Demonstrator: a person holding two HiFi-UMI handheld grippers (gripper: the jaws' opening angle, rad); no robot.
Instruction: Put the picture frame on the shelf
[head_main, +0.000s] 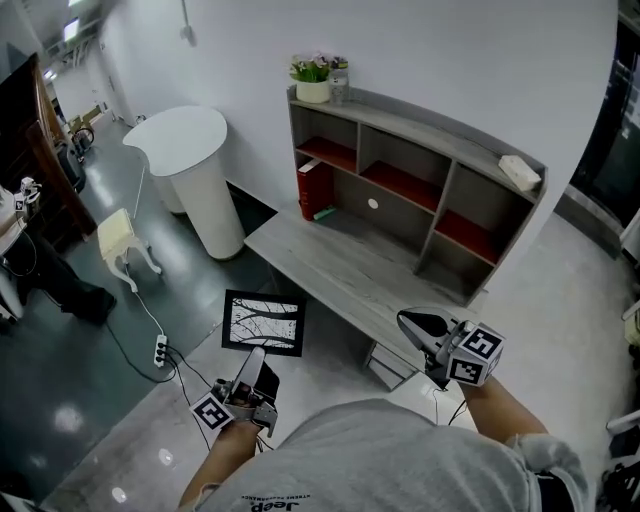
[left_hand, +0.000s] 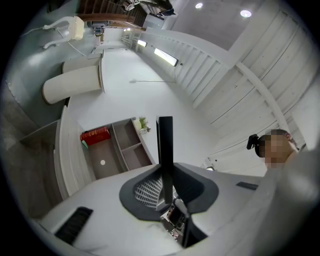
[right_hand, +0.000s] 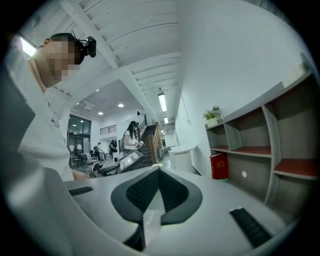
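Our left gripper (head_main: 257, 356) clamps the black-framed tree picture (head_main: 264, 322) by its lower edge.
We hold it over the floor, short of the grey wooden shelf unit (head_main: 430, 125); our right gripper (head_main: 406, 321) is closed, empty.

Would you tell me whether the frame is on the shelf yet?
Not on it: the frame is clamped in the left tongs, apart from the shelf.

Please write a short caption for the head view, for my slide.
Left gripper holds the frame near the shelf; right gripper is empty.
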